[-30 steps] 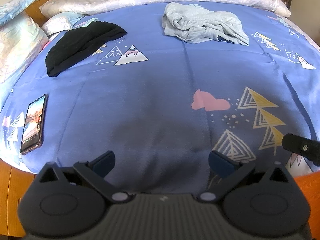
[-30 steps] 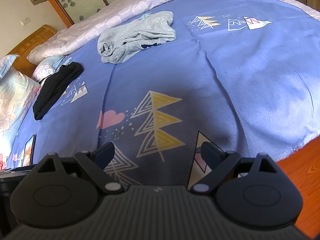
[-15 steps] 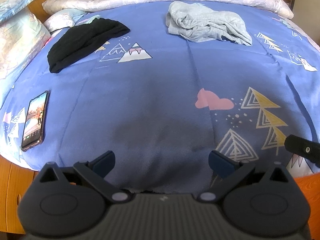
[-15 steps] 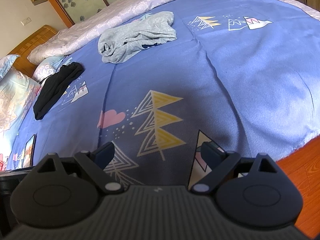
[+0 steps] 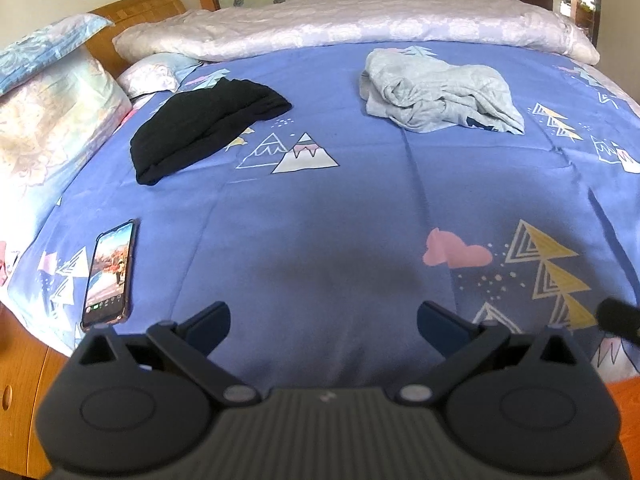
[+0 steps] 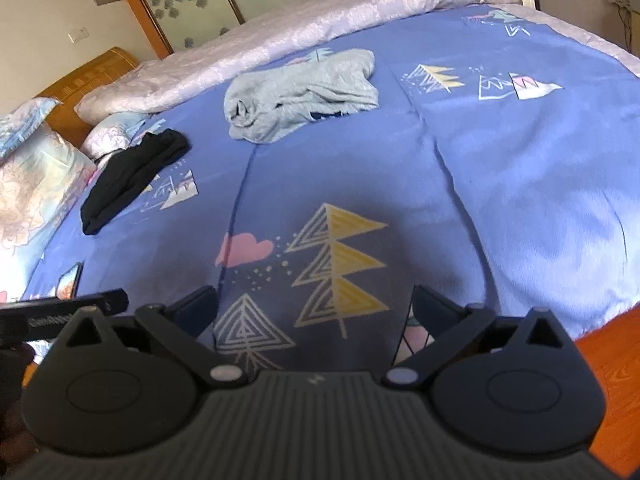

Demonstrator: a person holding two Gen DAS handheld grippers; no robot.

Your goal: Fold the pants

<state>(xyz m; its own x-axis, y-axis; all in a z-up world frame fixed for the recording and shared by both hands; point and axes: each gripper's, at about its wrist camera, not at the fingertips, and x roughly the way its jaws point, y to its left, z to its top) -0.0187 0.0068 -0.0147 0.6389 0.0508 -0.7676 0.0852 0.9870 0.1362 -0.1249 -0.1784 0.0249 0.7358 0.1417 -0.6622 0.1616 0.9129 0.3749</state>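
Observation:
A crumpled light grey pair of pants (image 5: pixel 438 94) lies on the far part of the blue bedspread (image 5: pixel 320 208); it also shows in the right wrist view (image 6: pixel 300 94). A folded black garment (image 5: pixel 204 128) lies at the far left, also in the right wrist view (image 6: pixel 130 178). My left gripper (image 5: pixel 323 320) is open and empty, low over the bed's near edge. My right gripper (image 6: pixel 314 306) is open and empty, to the right of the left one. Both are well short of the clothes.
A phone (image 5: pixel 109 274) lies face up near the bed's left edge. Pillows (image 5: pixel 48 120) and a wooden headboard (image 5: pixel 140 12) are at the left. A rolled pale quilt (image 5: pixel 340 26) runs along the far side. Orange wooden floor (image 6: pixel 612 364) lies at the right.
Both grippers have tilted up and moved forward a little, so more of the room beyond the bed shows. Both stay open. The clothes have not moved.

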